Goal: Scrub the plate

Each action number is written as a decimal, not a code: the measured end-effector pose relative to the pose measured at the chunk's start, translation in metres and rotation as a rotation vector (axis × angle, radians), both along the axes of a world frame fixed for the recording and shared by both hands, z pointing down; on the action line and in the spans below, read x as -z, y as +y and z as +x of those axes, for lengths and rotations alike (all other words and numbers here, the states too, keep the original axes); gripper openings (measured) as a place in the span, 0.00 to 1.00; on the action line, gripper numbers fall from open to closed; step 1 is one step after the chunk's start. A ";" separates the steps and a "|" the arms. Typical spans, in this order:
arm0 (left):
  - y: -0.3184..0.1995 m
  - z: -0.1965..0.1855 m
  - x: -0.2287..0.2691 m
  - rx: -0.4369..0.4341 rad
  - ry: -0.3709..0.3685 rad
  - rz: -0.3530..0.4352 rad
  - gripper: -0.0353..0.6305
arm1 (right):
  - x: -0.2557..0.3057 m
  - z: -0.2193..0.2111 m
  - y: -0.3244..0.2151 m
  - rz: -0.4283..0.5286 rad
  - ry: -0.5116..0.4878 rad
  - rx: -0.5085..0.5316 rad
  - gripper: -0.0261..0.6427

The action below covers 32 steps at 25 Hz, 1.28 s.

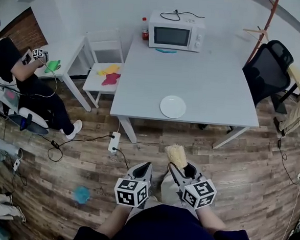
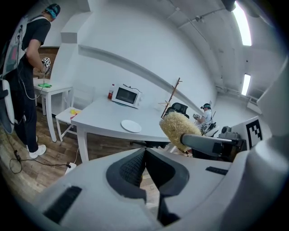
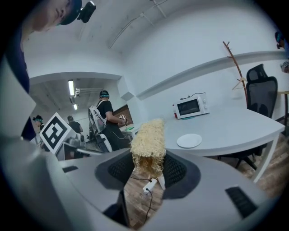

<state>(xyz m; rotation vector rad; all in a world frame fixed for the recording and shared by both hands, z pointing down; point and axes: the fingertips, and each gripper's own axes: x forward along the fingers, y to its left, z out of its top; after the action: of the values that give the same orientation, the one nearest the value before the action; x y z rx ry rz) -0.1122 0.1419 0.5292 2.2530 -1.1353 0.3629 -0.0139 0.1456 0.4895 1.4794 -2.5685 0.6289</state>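
Note:
A white round plate [image 1: 173, 107] lies near the front edge of the grey table [image 1: 213, 90]; it also shows as the plate [image 2: 131, 126] in the left gripper view and the plate [image 3: 189, 140] in the right gripper view. My right gripper [image 1: 179, 170] is shut on a yellow fibrous scrubber [image 1: 176, 155], which stands upright between its jaws as the scrubber [image 3: 147, 146]. My left gripper [image 1: 145, 169] is shut with nothing in it, its pads [image 2: 135, 168] pressed together. Both grippers hang over the wooden floor, short of the table.
A white microwave [image 1: 176, 31] and a red-capped bottle [image 1: 145, 29] stand at the table's far edge. A black office chair [image 1: 267, 68] is on the right, a white chair [image 1: 105, 67] with coloured cloths on the left. A power strip [image 1: 113, 142] and cables lie on the floor. A person [image 1: 20, 77] works at a small side table.

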 end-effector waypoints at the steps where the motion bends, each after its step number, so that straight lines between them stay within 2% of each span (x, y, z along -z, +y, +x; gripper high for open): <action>1: -0.009 0.003 0.000 0.003 -0.002 -0.001 0.08 | 0.002 0.001 -0.013 0.007 -0.003 0.009 0.30; 9: -0.095 0.029 0.011 0.057 -0.011 0.012 0.08 | 0.017 0.026 -0.102 0.030 -0.020 0.083 0.30; 20: -0.187 0.067 0.003 0.204 -0.006 0.013 0.08 | 0.019 0.084 -0.203 0.039 -0.005 0.165 0.30; 28: -0.230 0.060 -0.020 0.343 -0.028 -0.026 0.08 | 0.013 0.103 -0.249 0.034 0.002 0.237 0.30; 32: -0.239 0.055 -0.032 0.379 -0.026 -0.069 0.08 | 0.001 0.104 -0.259 0.006 0.002 0.253 0.31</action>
<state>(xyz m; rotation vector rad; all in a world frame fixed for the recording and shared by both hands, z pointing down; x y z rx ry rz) -0.0576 -0.0972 0.5609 1.9241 -1.5038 0.2719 0.0901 -0.1132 0.4888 1.1275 -2.6957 0.5852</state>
